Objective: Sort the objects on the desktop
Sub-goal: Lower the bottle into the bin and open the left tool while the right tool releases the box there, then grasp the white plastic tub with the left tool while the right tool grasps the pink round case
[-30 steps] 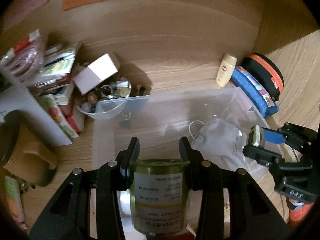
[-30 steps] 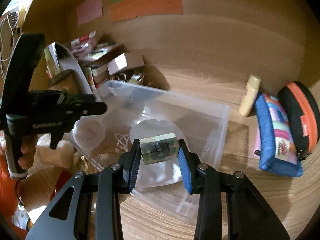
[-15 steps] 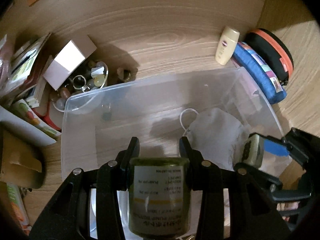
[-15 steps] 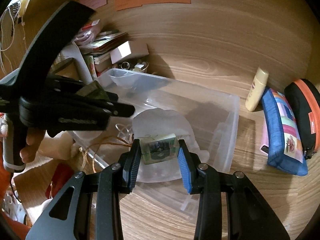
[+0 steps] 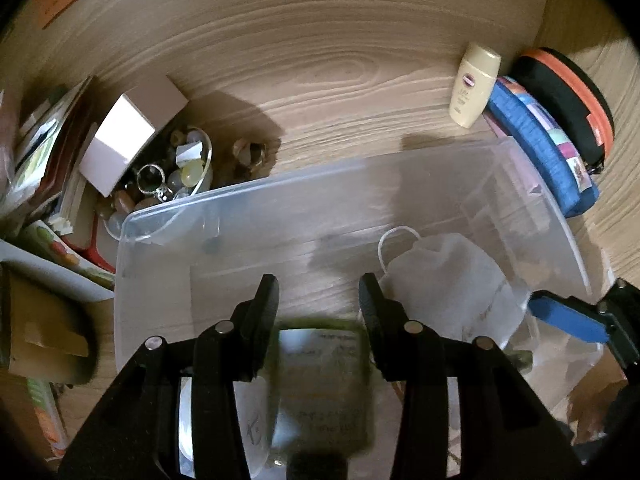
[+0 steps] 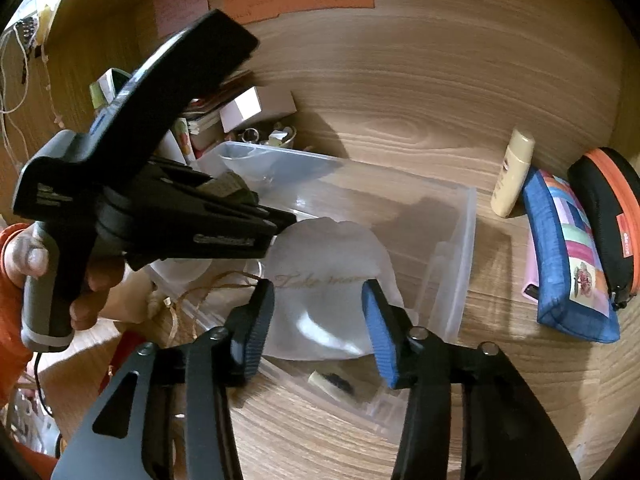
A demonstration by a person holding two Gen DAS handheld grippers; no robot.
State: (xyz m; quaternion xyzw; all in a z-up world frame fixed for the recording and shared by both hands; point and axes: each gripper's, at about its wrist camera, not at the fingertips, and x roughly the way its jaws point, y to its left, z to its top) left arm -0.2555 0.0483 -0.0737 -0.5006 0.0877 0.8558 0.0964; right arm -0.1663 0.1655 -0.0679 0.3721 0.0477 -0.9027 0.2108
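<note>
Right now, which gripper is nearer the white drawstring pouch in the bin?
Right. The right gripper hangs directly above the white drawstring pouch; the left gripper is beside it, over the bin's middle.

Clear glossy plastic bin (image 5: 532, 184) on matt wood-grain desk (image 5: 320, 60); a soft white cloth pouch (image 6: 332, 280) lies inside.

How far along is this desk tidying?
Done: a white drawstring pouch and a small pale block lie in the clear plastic bin. In hand: the left gripper, jaws opening, straddles a blurred green bottle over it; the right gripper, jaws opening, is empty. Left: cream bottle, blue pencil pouch, black-and-orange case outside.
</note>
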